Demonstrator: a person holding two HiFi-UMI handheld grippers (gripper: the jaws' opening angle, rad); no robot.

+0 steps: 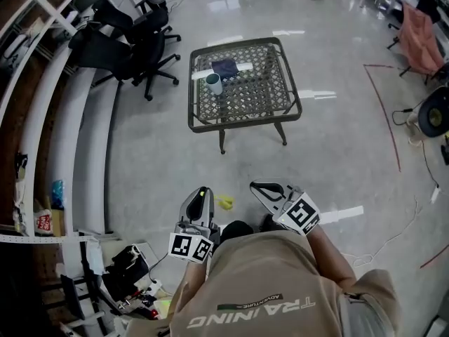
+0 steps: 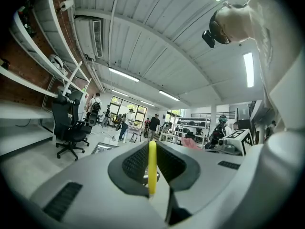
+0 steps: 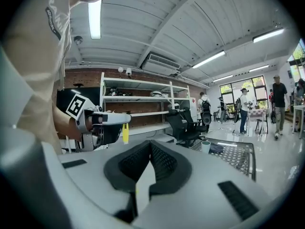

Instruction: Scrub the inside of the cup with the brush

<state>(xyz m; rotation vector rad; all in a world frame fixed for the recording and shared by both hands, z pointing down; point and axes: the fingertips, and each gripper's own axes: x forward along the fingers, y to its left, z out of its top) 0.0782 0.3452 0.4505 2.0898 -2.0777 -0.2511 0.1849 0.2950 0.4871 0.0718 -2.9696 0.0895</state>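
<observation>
A teal cup [image 1: 214, 83] stands upright on the left part of a wicker-top table [image 1: 280, 104], well ahead of me, with a dark blue cloth [image 1: 226, 67] behind it. My left gripper [image 1: 203, 192] is held near my waist, shut on a thin yellow brush [image 1: 224, 202]; in the left gripper view the yellow brush [image 2: 152, 168] stands pinched between the pads. Beside it, my right gripper [image 1: 257, 186] is shut with nothing in it. In the right gripper view the cup [image 3: 205, 146] shows far off on the table [image 3: 238, 159], and the left gripper [image 3: 125, 119] is at left.
Black office chairs [image 1: 133, 48] stand left of the table. Long white shelves [image 1: 77, 132] run down the left side, with clutter and cables [image 1: 130, 269] by my feet. Red tape [image 1: 384, 111] marks the floor at right. People stand far back in the room [image 2: 125, 123].
</observation>
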